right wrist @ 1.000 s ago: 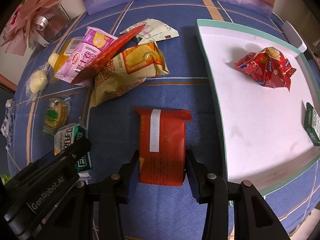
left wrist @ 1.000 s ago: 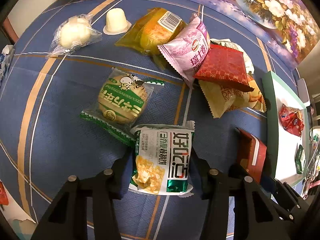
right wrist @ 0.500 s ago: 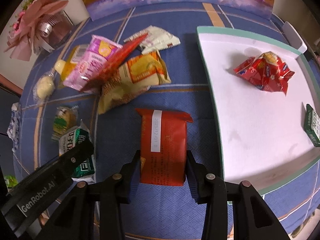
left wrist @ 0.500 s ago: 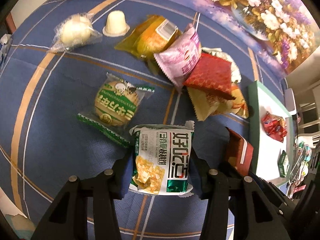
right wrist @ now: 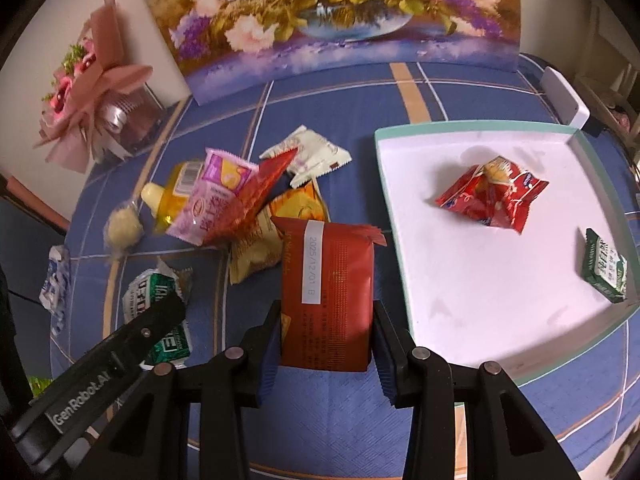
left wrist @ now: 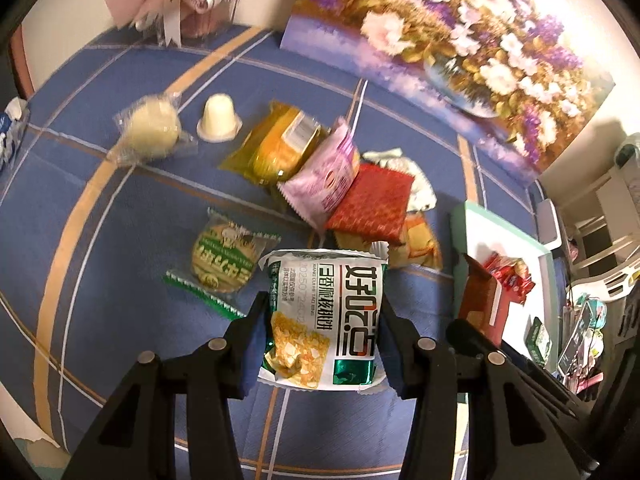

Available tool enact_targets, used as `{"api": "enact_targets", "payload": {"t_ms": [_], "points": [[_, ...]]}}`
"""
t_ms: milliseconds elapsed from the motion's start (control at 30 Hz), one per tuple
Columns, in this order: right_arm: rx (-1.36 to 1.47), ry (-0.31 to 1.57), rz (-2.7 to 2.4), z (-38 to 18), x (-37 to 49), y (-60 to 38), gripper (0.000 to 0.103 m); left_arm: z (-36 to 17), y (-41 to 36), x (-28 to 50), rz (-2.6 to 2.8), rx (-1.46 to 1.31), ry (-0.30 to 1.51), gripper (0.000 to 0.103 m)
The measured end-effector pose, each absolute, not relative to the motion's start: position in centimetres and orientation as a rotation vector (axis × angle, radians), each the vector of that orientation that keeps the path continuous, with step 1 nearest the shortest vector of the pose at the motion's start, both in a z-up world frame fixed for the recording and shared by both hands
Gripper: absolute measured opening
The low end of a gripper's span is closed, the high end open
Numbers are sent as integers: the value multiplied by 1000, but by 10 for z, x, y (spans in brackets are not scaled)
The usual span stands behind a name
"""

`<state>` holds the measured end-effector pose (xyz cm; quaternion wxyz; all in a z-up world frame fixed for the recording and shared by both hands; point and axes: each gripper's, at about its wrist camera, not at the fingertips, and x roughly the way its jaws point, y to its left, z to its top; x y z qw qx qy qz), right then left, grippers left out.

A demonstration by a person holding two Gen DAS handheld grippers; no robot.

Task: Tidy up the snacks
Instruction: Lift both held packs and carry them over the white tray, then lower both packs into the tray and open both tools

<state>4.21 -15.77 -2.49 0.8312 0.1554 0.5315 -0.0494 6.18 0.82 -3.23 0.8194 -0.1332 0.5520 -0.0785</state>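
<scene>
Item 1: white-and-green snack pack (left wrist: 326, 316), clamped between the fingers of the left gripper (left wrist: 324, 344). Compared with a second ago, it is now hanging clear of the blue counter (left wrist: 100, 300), where it was lying flat before; the round green biscuit pack (left wrist: 222, 258) is staying behind on the cloth. Long axis is running along the fingers, sealed end pointing away from the camera.

Item 2: red snack pack (right wrist: 326, 296), pinched by the right gripper (right wrist: 324, 352), also lifted off the counter since then. Date label is facing up; long axis is running along the fingers, crimped top pointing away, toward the snack pile.

Destination: white tray (right wrist: 404, 248), just right of the red pack, already holding a crumpled red bag (right wrist: 492, 196) and a small green pack (right wrist: 604, 266). Both picks appear secured; carrying across to the tray is likely coming next.
</scene>
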Motion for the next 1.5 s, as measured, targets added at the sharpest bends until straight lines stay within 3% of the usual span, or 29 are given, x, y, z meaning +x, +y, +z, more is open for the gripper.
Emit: {"api": "enact_targets", "payload": {"t_ms": [433,1100,1500], "points": [[395,1076,-122,-13,31,-180,43,-18,-2,59,-186,-252,1127,51],[496,961,-431,0,32,-292,40,-14,-121,98,-370,-111,1119,51],[572,992,-518,-17,21,-331,40,-35,-163,119,-416,-76,1158,51]]}}
